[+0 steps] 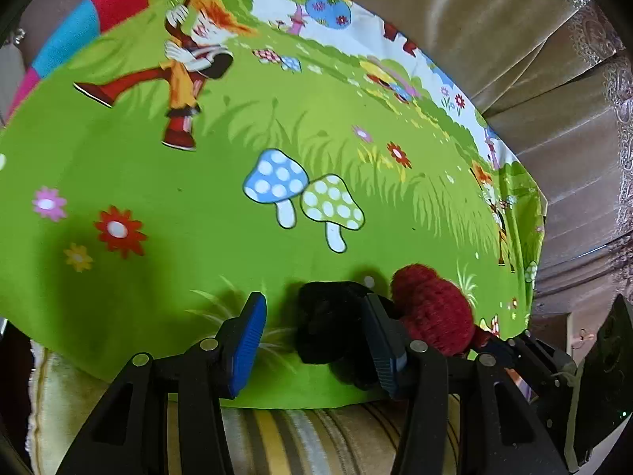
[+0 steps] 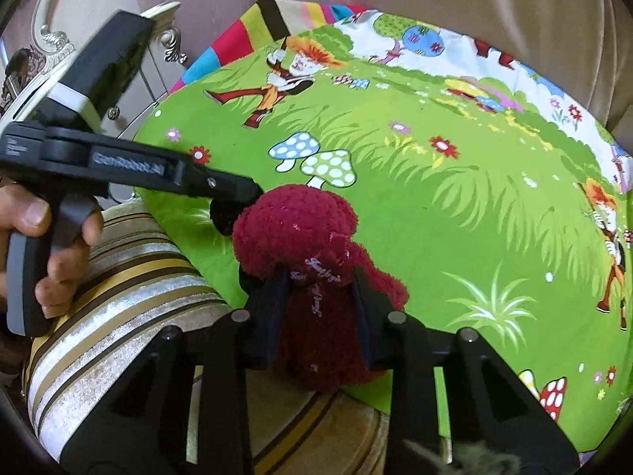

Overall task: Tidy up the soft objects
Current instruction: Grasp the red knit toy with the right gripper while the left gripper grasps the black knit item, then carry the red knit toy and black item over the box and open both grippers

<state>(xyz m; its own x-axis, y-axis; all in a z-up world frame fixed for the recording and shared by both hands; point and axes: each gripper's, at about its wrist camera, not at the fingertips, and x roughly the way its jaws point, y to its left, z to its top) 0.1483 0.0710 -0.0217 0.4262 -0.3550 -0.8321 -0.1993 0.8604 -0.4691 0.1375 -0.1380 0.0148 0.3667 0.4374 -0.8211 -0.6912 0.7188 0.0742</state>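
Observation:
A fuzzy dark red sock (image 2: 300, 233) lies at the near edge of a green cartoon-print cloth (image 2: 455, 206). My right gripper (image 2: 320, 289) is shut on its near end. A fuzzy black soft item (image 1: 332, 316) lies just left of the red sock (image 1: 431, 304). My left gripper (image 1: 316, 328) is open, its jaws wide apart around the black item, its right finger (image 1: 379, 340) between the black and red items. In the right wrist view the left gripper's body (image 2: 118, 166) reaches in from the left and hides most of the black item (image 2: 223, 213).
The cloth covers a cushion on a striped yellow and grey sofa seat (image 2: 118, 289). A striped multicolour pillow (image 2: 277, 16) lies behind the cloth. Beige sofa back (image 1: 494, 19) rises at the far side. An ornate silver-white furniture piece (image 2: 166, 39) stands at the left.

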